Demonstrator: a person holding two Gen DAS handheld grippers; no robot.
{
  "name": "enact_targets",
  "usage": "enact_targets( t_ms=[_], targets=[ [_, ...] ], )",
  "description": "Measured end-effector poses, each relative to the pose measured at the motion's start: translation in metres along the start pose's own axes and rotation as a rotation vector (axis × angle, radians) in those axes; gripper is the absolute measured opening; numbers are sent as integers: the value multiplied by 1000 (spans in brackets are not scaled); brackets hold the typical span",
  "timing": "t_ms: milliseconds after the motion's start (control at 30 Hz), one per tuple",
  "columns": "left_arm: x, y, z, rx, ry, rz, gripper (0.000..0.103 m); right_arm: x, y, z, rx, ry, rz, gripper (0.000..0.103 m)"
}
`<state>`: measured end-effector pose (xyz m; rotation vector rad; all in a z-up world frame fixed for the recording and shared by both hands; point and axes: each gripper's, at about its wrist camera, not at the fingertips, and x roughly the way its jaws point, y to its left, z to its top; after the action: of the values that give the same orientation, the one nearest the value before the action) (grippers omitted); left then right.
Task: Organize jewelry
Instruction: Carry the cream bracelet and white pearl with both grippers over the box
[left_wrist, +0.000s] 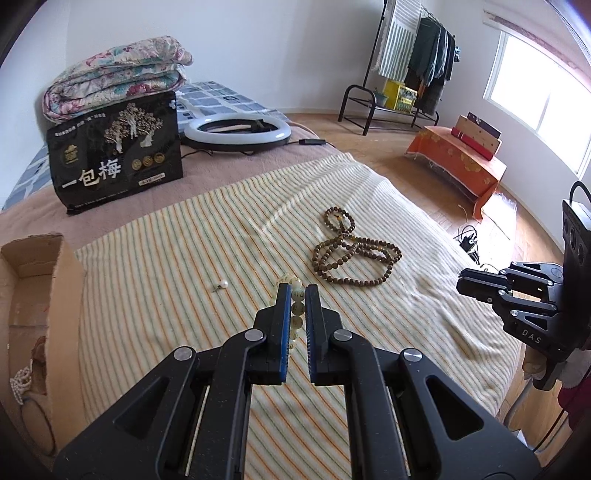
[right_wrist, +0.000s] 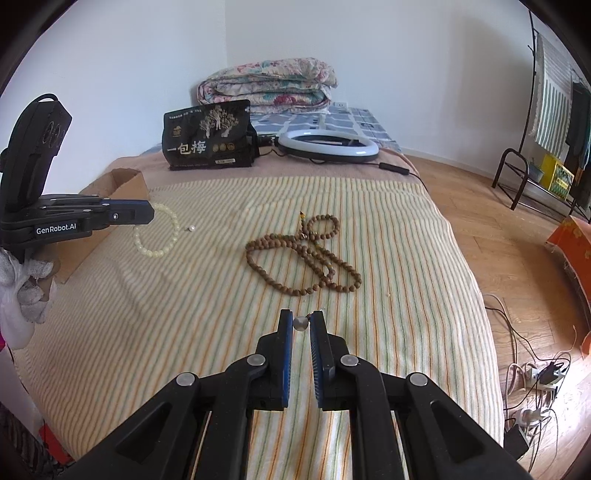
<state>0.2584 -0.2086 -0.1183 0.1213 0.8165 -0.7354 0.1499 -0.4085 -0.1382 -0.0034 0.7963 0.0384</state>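
Left gripper (left_wrist: 297, 291) is clenching one pale bead bracelet (right_wrist: 157, 236), loop hanging down off its tips above the striped blanket (left_wrist: 207, 236). Right gripper (right_wrist: 302, 320) is pinching one small pearl-like bead (right_wrist: 301, 323) between its pads. One brown bead necklace (left_wrist: 354, 251) is lying coiled mid-blanket, well apart from both tools. One loose pearl stud (left_wrist: 222, 284) is sitting just left of the bracelet. One cardboard box (left_wrist: 37, 295) is sitting at the blanket's left edge, cut off by the frame, pearl strand (left_wrist: 20, 382) partly showing inside. One black snack bag (left_wrist: 118, 151) and one ring light (left_wrist: 236, 130) are sitting at the far end.
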Motion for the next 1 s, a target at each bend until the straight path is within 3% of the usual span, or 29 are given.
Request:
enact_targets(
  t_ms=[500, 1000],
  targets=[
    [-82, 33, -10, -67, -99, 52, 5, -43, 49, 28, -62, -80, 37, 7],
    [-162, 102, -42, -150, -167, 184, 5, -46, 134, 69, -157, -138, 152, 7]
  ],
)
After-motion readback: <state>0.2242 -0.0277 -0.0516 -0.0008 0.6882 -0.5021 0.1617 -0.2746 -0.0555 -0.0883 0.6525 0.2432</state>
